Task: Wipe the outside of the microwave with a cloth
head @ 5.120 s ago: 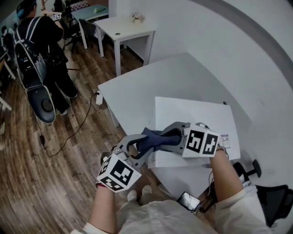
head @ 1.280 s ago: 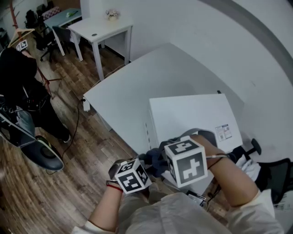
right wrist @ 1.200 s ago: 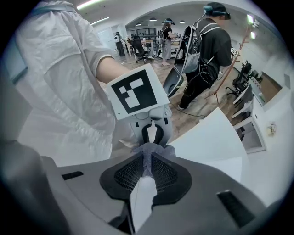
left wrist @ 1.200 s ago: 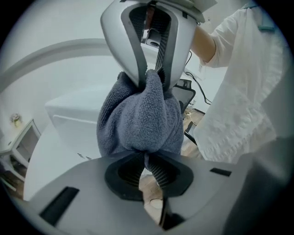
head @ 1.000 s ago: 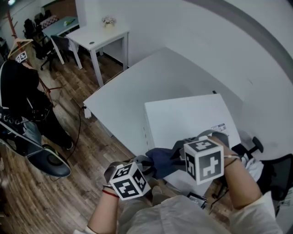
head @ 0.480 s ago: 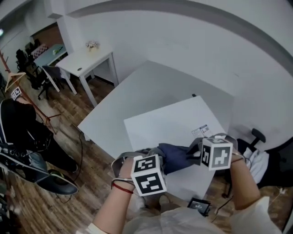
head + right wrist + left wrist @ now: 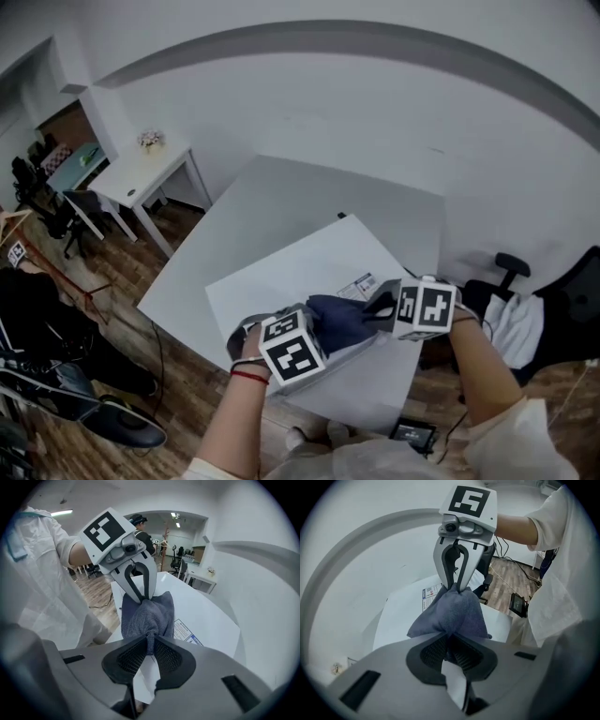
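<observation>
The white microwave (image 7: 281,277) stands on a grey table (image 7: 281,202). A dark blue cloth (image 7: 336,320) lies bunched on its top, near the label sticker (image 7: 359,284). My left gripper (image 7: 312,322) is shut on one end of the cloth, my right gripper (image 7: 372,311) on the other end. In the left gripper view the cloth (image 7: 451,616) runs from my own jaws up to the right gripper (image 7: 457,587). The right gripper view shows the cloth (image 7: 147,615) stretched from my jaws to the left gripper (image 7: 140,597) over the microwave top (image 7: 206,613).
A small white table (image 7: 141,173) stands at the left wall. An office chair (image 7: 511,277) with white fabric is at the right. A dark device (image 7: 412,434) lies on the wood floor below. A person (image 7: 37,328) is at the far left.
Both grippers, still holding the cloth, have moved from the microwave's front edge onto its top toward the label. Both have rolled, and the head view has swung.
</observation>
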Demonstrator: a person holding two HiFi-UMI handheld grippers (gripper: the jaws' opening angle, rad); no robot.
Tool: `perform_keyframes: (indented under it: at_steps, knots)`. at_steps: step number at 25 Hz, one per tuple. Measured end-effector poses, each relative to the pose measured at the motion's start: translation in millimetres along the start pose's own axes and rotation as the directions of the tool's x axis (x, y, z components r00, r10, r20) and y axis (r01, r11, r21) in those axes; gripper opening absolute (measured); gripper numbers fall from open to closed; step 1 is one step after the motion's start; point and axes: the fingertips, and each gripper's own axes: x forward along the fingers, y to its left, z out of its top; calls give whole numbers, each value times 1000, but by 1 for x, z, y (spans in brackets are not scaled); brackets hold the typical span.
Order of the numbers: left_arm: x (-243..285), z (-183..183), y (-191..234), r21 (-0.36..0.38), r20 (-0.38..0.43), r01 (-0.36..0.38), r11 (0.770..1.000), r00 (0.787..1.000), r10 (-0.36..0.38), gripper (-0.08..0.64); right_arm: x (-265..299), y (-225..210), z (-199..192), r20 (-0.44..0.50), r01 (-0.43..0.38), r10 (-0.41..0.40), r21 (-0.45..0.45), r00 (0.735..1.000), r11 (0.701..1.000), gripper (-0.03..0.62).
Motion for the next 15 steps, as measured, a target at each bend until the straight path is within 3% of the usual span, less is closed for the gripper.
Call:
perform_keyframes:
  at_steps: [6, 9, 13, 15]
  knots:
    - [-1, 2, -1, -1, 69, -15, 1000, 998, 15, 42, 0, 6, -1, 49, -27, 24, 49, 999, 998, 73]
    - [-4, -1, 4, -28, 103, -10, 1000, 995, 13, 75, 2, 9, 1, 61, -56, 50, 96, 997, 994, 112]
    - [-4, 1, 14, -75, 157, 47, 996, 987, -35, 104, 2, 1, 1, -29, -39, 41, 73, 999, 997, 105]
    - [-2, 2, 12, -69, 147, 78, 995, 987, -68, 96, 2, 1, 0, -87, -41, 45, 45, 995, 998, 82]
